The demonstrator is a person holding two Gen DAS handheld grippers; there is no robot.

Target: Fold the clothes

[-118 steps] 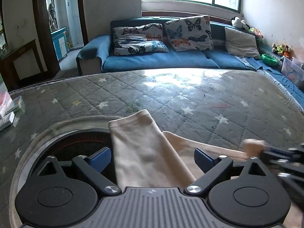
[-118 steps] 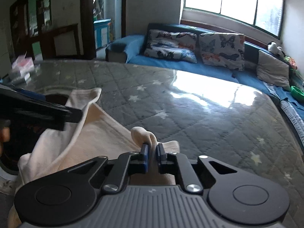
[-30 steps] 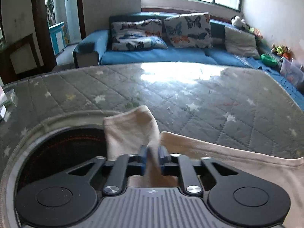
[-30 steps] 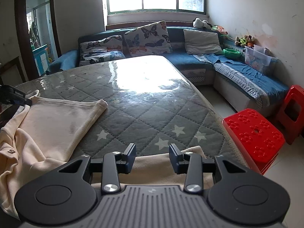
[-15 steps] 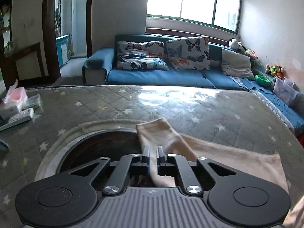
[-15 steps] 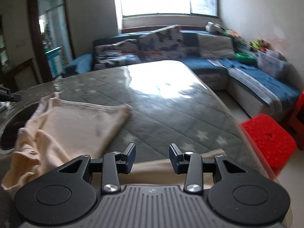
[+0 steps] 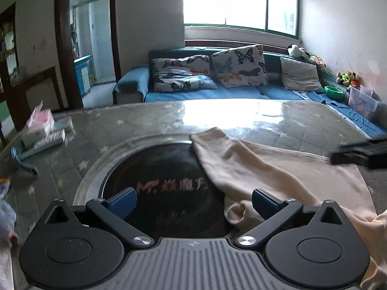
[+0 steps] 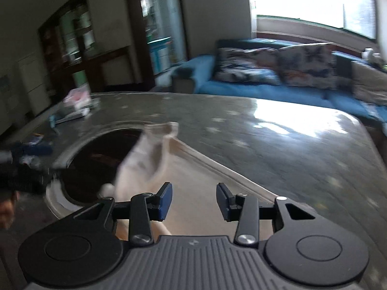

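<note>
Currently, both the left tool (image 7: 192,201) and the right tool (image 8: 194,200) stood open and empty over the surface (image 7: 278,120), where the cream garment (image 7: 278,169) lay spread, its long axis running far-left to near-right, nearer the right tool.

Cream garment (image 7: 273,169) lying spread, rumpled, on bench (image 7: 150,123) ahead of left hand-held gripper (image 7: 192,201); sleeve draping over dark round inset's (image 7: 157,169) edge.
</note>
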